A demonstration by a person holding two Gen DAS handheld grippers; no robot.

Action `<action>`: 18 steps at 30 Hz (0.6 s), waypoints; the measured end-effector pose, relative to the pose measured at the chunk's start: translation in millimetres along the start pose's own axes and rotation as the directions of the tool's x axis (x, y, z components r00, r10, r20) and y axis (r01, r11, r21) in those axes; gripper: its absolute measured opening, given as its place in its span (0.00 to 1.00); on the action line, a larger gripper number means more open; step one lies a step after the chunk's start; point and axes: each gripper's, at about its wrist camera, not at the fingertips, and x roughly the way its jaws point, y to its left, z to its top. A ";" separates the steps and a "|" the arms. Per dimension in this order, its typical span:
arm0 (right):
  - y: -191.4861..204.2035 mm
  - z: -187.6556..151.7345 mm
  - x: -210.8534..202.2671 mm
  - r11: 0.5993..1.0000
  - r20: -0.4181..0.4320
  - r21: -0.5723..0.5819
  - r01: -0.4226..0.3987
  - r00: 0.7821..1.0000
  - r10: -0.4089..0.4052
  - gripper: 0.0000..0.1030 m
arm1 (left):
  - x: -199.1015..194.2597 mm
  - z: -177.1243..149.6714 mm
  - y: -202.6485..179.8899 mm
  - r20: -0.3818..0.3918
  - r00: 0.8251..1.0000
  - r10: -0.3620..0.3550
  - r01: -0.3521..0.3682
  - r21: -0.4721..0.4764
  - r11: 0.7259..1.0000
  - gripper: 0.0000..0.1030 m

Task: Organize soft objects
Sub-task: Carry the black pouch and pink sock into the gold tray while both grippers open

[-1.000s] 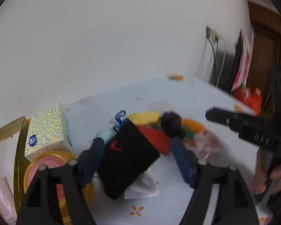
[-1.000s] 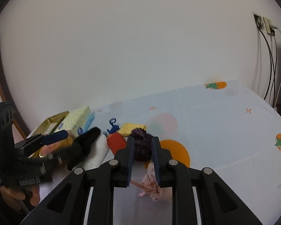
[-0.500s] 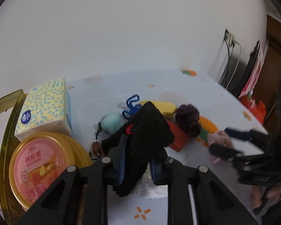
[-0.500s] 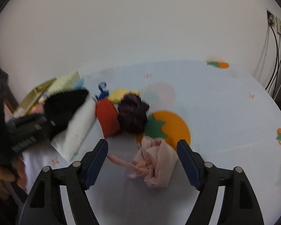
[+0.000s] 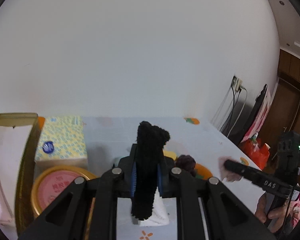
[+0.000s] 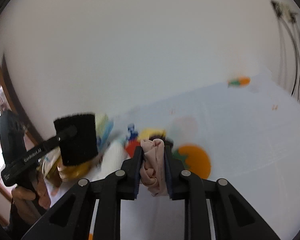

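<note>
L gripper has just closed on black wristband, R gripper on pink cloth; both soft, light, pinch mid-bulk

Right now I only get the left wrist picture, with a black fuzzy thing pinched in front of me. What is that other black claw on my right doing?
Observer: The right gripper is shut on a crumpled pink cloth; its jaws have just closed on it.
Operator: Is the black thing a sock?
Observer: Seen side-on from the right wrist, the black cloth is a flat rectangle, pinched by the left gripper.
Operator: Anything under that pink cloth?
Observer: The table there shows a large printed orange fruit, right of the pink cloth.
</note>
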 end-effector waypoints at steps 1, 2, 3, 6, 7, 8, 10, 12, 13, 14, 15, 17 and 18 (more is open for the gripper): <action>0.8 0.2 -5.2 1.000 0.041 -0.010 0.024 0.999 -0.024 0.22 | -0.5 0.8 -0.8 0.002 1.000 0.006 -0.006 0.005 1.000 0.14; 0.6 0.2 -7.2 0.999 0.059 -0.012 0.033 0.998 -0.032 0.22 | -0.8 0.9 -1.2 -0.001 1.000 0.013 -0.013 0.017 1.000 0.14; 0.4 0.1 -9.3 0.999 0.079 -0.013 0.040 0.996 -0.039 0.22 | 0.1 0.6 -2.3 -0.003 1.000 0.018 -0.018 0.025 1.000 0.14; 1.4 -1.4 -7.8 0.995 0.100 -0.024 0.096 0.991 -0.093 0.22 | -0.3 -1.4 -5.2 -0.010 0.999 0.045 -0.044 0.062 0.997 0.14; 2.3 -3.3 -6.9 0.993 0.101 -0.030 0.115 0.989 -0.111 0.22 | -2.4 -2.1 -3.8 -0.010 0.999 0.051 -0.051 0.072 0.996 0.14; 5.0 -4.9 -5.2 0.989 0.104 -0.041 0.142 0.985 -0.137 0.22 | -3.4 -2.2 -3.5 -0.010 0.998 0.059 -0.058 0.084 0.995 0.14; 10.2 -7.8 -3.6 0.984 0.109 -0.055 0.171 0.980 -0.165 0.22 | -6.7 -1.8 -2.2 -0.010 0.998 0.067 -0.065 0.102 0.993 0.14; 14.9 -11.4 -1.1 0.979 0.116 -0.058 0.193 0.976 -0.185 0.22 | -11.9 -2.3 3.9 -0.007 0.997 0.076 -0.075 0.117 0.990 0.14; 17.5 -12.6 -0.2 0.980 0.116 -0.059 0.192 0.976 -0.184 0.22 | -13.2 -3.0 5.5 -0.005 0.997 0.080 -0.078 0.124 0.989 0.14; 22.1 -14.4 0.0 0.980 0.116 -0.065 0.189 0.977 -0.181 0.22 | -16.3 -2.8 8.7 0.001 0.996 0.087 -0.086 0.133 0.987 0.14; 27.4 -16.0 0.9 0.979 0.118 -0.069 0.190 0.976 -0.181 0.22 | -18.5 -2.6 11.5 0.006 0.996 0.091 -0.091 0.135 0.987 0.14; 33.0 -17.5 3.1 0.981 0.116 -0.063 0.182 0.978 -0.174 0.22 | -22.9 -1.0 17.8 0.013 0.995 0.096 -0.097 0.136 0.986 0.14; 38.3 -18.7 5.5 0.984 0.112 -0.051 0.171 0.980 -0.165 0.22 | -25.6 0.6 21.2 0.018 0.995 0.100 -0.101 0.136 0.985 0.14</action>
